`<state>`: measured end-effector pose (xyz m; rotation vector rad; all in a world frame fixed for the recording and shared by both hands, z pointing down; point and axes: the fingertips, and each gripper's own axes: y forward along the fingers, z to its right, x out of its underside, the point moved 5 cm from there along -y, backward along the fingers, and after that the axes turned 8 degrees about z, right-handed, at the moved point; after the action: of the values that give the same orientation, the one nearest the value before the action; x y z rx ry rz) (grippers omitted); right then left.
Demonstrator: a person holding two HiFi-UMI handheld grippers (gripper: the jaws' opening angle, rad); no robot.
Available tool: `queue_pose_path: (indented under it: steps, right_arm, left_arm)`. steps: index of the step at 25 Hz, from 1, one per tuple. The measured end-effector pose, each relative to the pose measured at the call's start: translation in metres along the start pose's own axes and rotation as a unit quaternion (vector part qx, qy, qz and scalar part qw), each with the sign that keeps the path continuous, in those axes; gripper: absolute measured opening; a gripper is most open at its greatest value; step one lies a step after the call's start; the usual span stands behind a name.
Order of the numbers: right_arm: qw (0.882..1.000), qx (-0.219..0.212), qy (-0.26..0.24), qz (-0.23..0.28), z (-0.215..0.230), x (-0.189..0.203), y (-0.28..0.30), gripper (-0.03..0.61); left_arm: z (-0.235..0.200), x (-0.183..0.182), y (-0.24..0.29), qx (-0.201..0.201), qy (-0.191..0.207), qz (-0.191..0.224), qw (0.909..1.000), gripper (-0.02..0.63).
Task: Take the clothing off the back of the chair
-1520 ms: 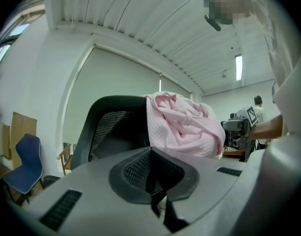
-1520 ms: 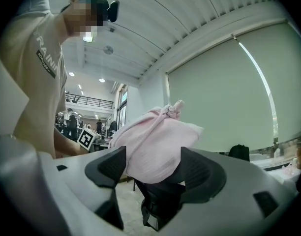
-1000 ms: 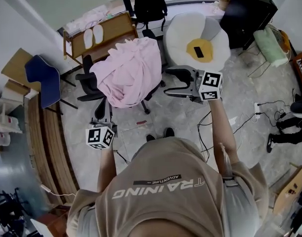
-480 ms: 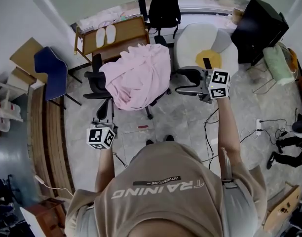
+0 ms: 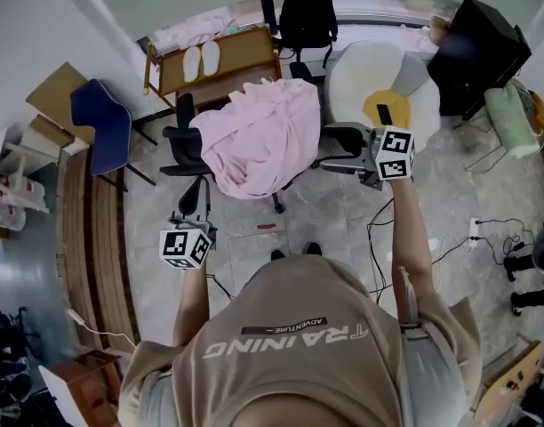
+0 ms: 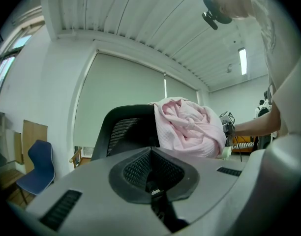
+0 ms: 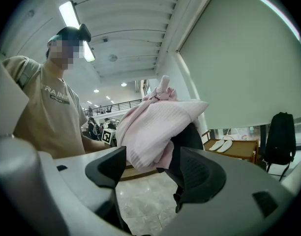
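A pink garment (image 5: 265, 136) is draped over the back of a black office chair (image 5: 185, 140). In the head view my right gripper (image 5: 339, 160) is at the garment's right edge, beside the chair's armrest. In the right gripper view the right gripper (image 7: 150, 176) is open, with the garment (image 7: 150, 127) hanging just ahead of its fingers (image 7: 202, 173). My left gripper (image 5: 192, 225) hangs lower, near the chair's base on the left. The left gripper (image 6: 150, 168) is shut and holds nothing. Beyond it are the chair back (image 6: 126, 129) and the garment (image 6: 190, 127).
A blue chair (image 5: 99, 132) stands at the left by a wooden step (image 5: 94, 256). Behind the office chair are a wooden bench (image 5: 245, 47) with white slippers (image 5: 201, 60), a black backpack (image 5: 308, 12), a white round cushion (image 5: 370, 69) and a black cabinet (image 5: 476, 38). Cables (image 5: 472, 234) lie on the floor at right.
The head view has shifted, so the chair and garment sit a little higher and further right. Both grippers keep about the same place beside the chair; their jaws have not changed.
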<state>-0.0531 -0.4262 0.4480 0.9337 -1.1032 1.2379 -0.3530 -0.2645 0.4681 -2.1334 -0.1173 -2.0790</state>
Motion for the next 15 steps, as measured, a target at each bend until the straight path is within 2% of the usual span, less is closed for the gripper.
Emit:
queue_pose_path:
  steps: [5,12,15]
  right_arm:
    - [0.999,-0.032,0.009,0.003,-0.001,0.000,0.025,0.328]
    - [0.992,-0.122,0.023,0.009,-0.021,0.006,0.094,0.327]
    - [0.992,-0.123,0.025,0.006,-0.021,0.008,0.096,0.328]
  left_arm:
    - [-0.011,-0.001,-0.006,-0.008,0.005,-0.006,0.9999,0.014]
    - [-0.020,0.001,-0.012,-0.016,0.002,-0.002,0.9999,0.014]
    - [-0.024,0.000,-0.014,-0.017,0.003,-0.001,0.9998,0.012]
